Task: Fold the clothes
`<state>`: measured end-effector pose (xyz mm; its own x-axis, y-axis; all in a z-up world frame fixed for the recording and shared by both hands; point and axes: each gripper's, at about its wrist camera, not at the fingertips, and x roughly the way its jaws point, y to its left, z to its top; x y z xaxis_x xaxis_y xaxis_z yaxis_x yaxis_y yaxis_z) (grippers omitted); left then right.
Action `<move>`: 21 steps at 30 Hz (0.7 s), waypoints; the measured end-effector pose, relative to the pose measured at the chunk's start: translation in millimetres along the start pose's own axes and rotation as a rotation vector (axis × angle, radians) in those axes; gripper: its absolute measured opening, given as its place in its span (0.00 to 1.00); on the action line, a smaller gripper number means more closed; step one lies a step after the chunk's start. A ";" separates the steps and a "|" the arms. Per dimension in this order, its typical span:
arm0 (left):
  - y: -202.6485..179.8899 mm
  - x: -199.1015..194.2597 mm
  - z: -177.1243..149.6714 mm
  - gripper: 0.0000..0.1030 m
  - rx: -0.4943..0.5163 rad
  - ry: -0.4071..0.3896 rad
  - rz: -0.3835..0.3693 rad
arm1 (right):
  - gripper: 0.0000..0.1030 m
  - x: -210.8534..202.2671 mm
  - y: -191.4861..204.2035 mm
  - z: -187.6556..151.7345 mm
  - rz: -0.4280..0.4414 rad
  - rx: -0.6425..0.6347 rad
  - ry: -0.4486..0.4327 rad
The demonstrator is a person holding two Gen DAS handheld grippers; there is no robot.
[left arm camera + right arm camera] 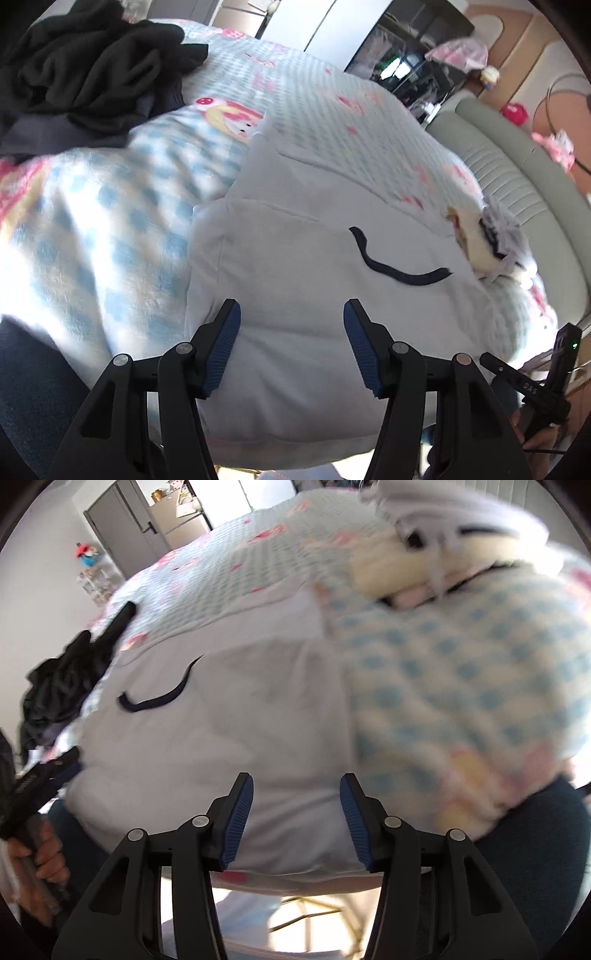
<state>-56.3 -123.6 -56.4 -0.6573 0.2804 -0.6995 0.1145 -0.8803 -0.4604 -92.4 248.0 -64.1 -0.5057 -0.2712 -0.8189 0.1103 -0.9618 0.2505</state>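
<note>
A: Where is the garment right now?

B: The pale grey garment (295, 280) lies spread on the bed (332, 110), partly folded, with a dark drawstring (391, 266) curling loose across its top. Its near edge hangs just over the side of the bed.

A: And the 2 tools?

B: The left tool (291, 314) stands with its jaws apart over the near part of the cloth, nothing between the blue pads (225, 347). The right tool (295, 786) stands a little narrower, also gaping, also holding nothing. Both hover close to the fabric; I cannot tell whether the tips touch it.

A: What could go wrong from here?

B: I see 3 risks. If either tool bites only the top layer, the fold underneath may drag open when lifted. The drawstring is free, so it may get trapped inside the next fold and leave a ridge. And the checked blanket (461, 686) bunches right against the garment on the right tool's side; a careless pinch there could catch blanket along with cloth.

A: Anything else nearby?

B: A black pile of clothes (96, 62) sits farther up the bed, well apart. A plush toy (399, 565), blurred in the right view, rests on the blanket, so its exact outline is uncertain.
</note>
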 end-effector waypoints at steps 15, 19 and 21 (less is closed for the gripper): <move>-36.9 -10.4 -4.6 0.60 0.230 0.035 0.100 | 0.50 7.7 8.5 -16.2 0.090 -0.021 0.074; -17.3 -19.8 4.9 0.61 0.141 0.115 0.056 | 0.50 -5.0 -12.0 -15.7 0.131 0.039 0.054; -21.1 -14.3 -3.8 0.61 0.170 0.163 0.088 | 0.54 -8.4 -9.6 -17.7 0.123 0.016 0.053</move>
<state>-46.4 -107.6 -38.8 -0.5196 0.2453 -0.8185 0.0298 -0.9521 -0.3043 -74.0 258.9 -68.7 -0.4433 -0.3892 -0.8075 0.1551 -0.9205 0.3585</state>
